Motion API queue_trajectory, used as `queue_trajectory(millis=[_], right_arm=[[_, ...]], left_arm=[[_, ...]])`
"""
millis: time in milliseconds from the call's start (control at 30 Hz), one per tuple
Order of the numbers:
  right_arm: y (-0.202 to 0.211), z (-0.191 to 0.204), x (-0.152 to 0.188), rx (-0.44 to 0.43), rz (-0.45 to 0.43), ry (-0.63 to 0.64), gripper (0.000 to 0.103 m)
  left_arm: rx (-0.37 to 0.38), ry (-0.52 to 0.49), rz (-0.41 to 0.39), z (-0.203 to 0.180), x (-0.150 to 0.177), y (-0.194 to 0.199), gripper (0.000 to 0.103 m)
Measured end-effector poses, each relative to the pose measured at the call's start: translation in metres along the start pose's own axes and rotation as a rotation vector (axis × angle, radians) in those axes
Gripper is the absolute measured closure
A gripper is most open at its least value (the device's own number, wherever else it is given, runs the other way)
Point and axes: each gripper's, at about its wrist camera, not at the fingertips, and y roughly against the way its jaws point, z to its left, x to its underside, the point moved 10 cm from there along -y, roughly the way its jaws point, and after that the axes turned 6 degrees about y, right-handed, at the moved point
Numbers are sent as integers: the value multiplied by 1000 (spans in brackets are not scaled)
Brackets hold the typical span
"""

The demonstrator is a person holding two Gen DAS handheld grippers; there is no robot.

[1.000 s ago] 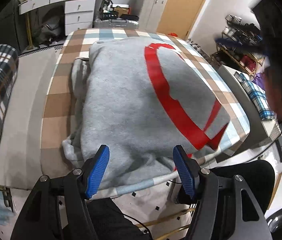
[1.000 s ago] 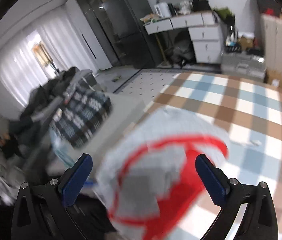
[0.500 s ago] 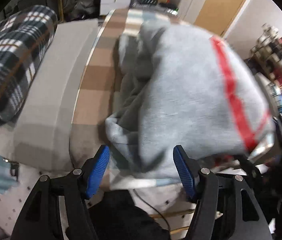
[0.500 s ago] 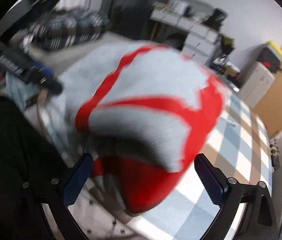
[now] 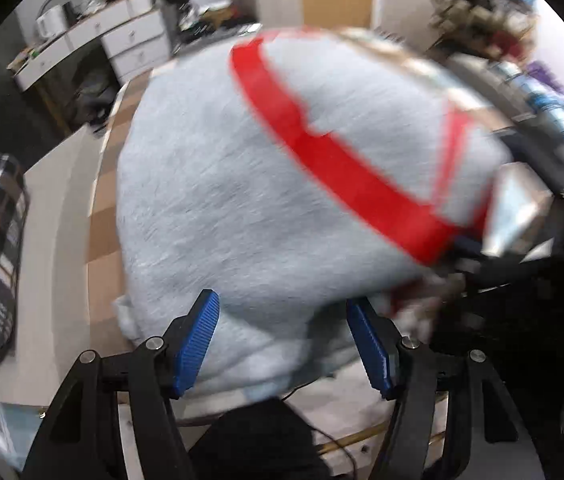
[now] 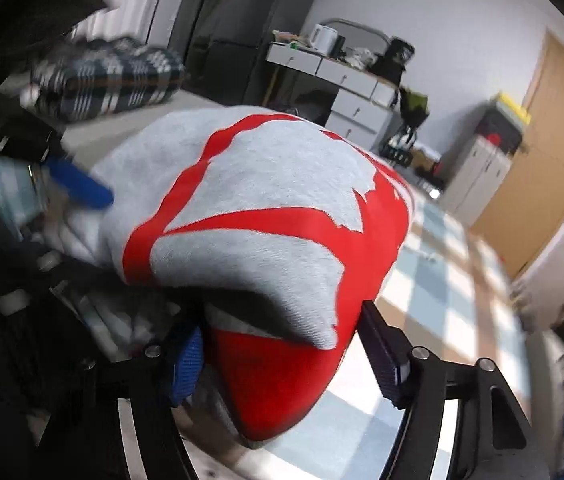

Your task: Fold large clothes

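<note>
While the right gripper [image 6: 282,354] has just been closing its jaws, a thick red-and-grey fold of the sweatshirt [image 6: 266,208] sits between them, filling the gap; its blue fingers [image 6: 188,364] touch the cloth at both sides, gripping it at 6 o'clock in the right wrist view. The left gripper [image 5: 283,344] stands about half open, the sweatshirt's grey near edge bulging between its fingers [image 5: 198,340]; whether they press the cloth cannot be told.

Bunched into a mound, the sweatshirt lies on the checked cloth [image 6: 433,292] of the table, whose bare squares run from 4 toward 2 o'clock. The left gripper's blue fingertip shows at 9 o'clock beside the mound, blurred. A plaid bundle [image 6: 106,76] rests at 10 o'clock on a pale surface. Farther off, white drawers [image 6: 345,80] carry a kettle [image 6: 323,38] at 12 o'clock, a dark fridge [image 6: 242,32] stands at 11, and a wooden door [image 6: 541,136] closes the wall at 2 o'clock.
</note>
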Motion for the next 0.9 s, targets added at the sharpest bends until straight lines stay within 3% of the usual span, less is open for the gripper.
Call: queue_trajectory(millis=[100, 233, 333, 367, 400, 600, 700, 733, 767, 800, 833, 900], right_arm=[[3, 6, 3, 94, -11, 140, 39], [-2, -7, 11, 139, 9, 209, 41], [-9, -29, 23, 188, 48, 244, 43], [-11, -34, 28, 196, 58, 248, 43], [-13, -41, 32, 208, 69, 258, 45], [-7, -38, 44, 98, 80, 385, 46], [12, -58, 36, -105, 71, 215, 43], [25, -72, 23, -219, 40, 85, 33], [29, -86, 14, -260, 10, 17, 20], [37, -103, 1, -292, -37, -81, 13], [42, -120, -13, -317, -72, -178, 3], [41, -136, -31, -347, -94, -270, 1]], left_arm=[[6, 78, 27, 7, -2, -3, 42], [38, 108, 23, 2, -4, 0, 42], [81, 150, 21, -2, -4, 4, 55], [99, 167, 22, -4, -4, 2, 66], [118, 189, 20, -4, -4, 0, 68], [135, 261, 4, -7, -2, -1, 68], [127, 238, 21, -3, 9, 7, 68], [112, 235, 32, 1, 14, 8, 68], [67, 240, 52, 8, 21, 3, 67], [42, 250, 65, 18, 22, -6, 58], [64, 289, 75, 21, 23, -9, 57], [101, 351, 77, 24, 23, -3, 58]])
